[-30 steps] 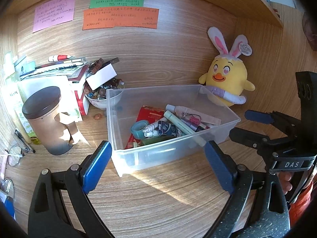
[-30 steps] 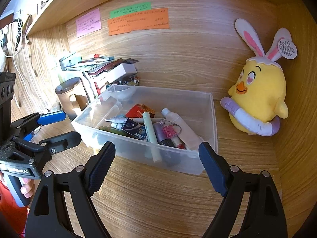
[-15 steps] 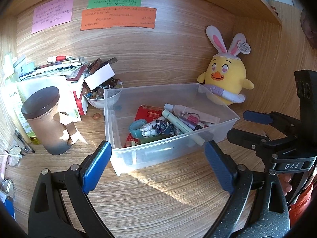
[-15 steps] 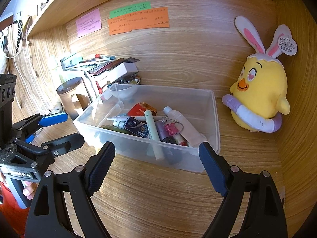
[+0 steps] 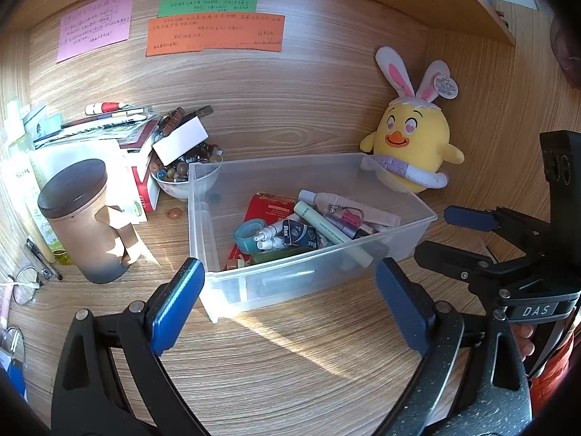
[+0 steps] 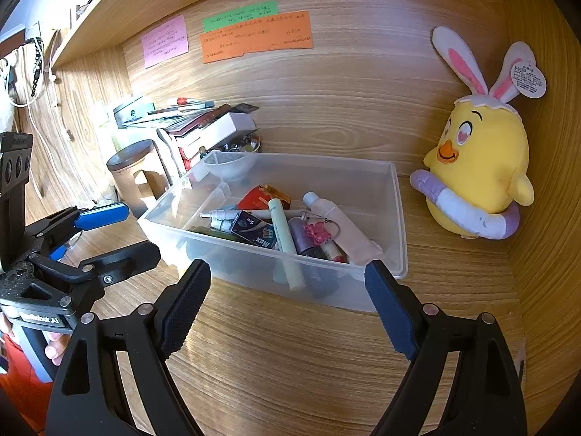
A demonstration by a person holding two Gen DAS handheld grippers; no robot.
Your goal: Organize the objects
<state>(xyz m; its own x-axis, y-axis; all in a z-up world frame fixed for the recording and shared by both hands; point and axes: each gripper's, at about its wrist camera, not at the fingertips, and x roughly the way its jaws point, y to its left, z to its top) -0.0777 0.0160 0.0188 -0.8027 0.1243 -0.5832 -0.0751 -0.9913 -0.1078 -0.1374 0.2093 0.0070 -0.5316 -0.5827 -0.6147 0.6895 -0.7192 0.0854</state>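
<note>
A clear plastic bin stands on the wooden desk, just beyond both grippers. It holds a teal tape roll, a red packet, a pale green tube, a blue "Max" box, a white bottle and a pink keychain. My left gripper is open and empty in front of the bin's near wall. My right gripper is open and empty too, near the bin's right front corner.
A yellow plush chick with rabbit ears sits right of the bin against the side wall. To the left stand a brown lidded canister, a bowl of beads and stacked books. Sticky notes hang on the back wall.
</note>
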